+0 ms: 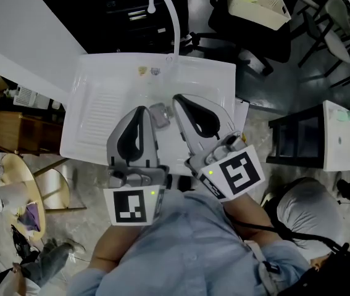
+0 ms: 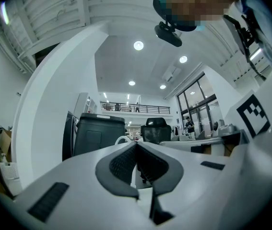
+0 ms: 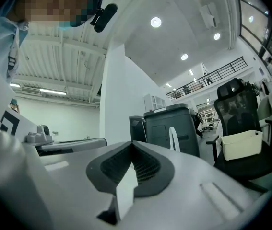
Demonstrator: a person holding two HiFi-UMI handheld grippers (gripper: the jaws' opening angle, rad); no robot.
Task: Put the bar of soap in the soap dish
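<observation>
Both grippers hang above a white sink (image 1: 100, 85) in the head view, pointing level toward its white arched faucet (image 1: 168, 11). My left gripper (image 1: 142, 111) is shut with nothing between its pads; in the left gripper view its jaws (image 2: 136, 145) meet. My right gripper (image 1: 178, 98) is shut and empty too, the pads (image 3: 132, 145) pressed together. A small grey object (image 1: 158, 113) lies in the basin between the two grippers; I cannot tell what it is. A small yellowish item (image 1: 142, 71) and a grey one (image 1: 155, 71) sit on the ledge by the faucet base.
The sink has a ribbed drainboard (image 1: 104, 110) at its left. A black chair holds a white basket (image 1: 258, 2) beyond the sink at the right. A dark bin (image 3: 167, 128) stands behind the faucet (image 3: 174, 138). Cluttered shelves (image 1: 8, 134) stand at the left.
</observation>
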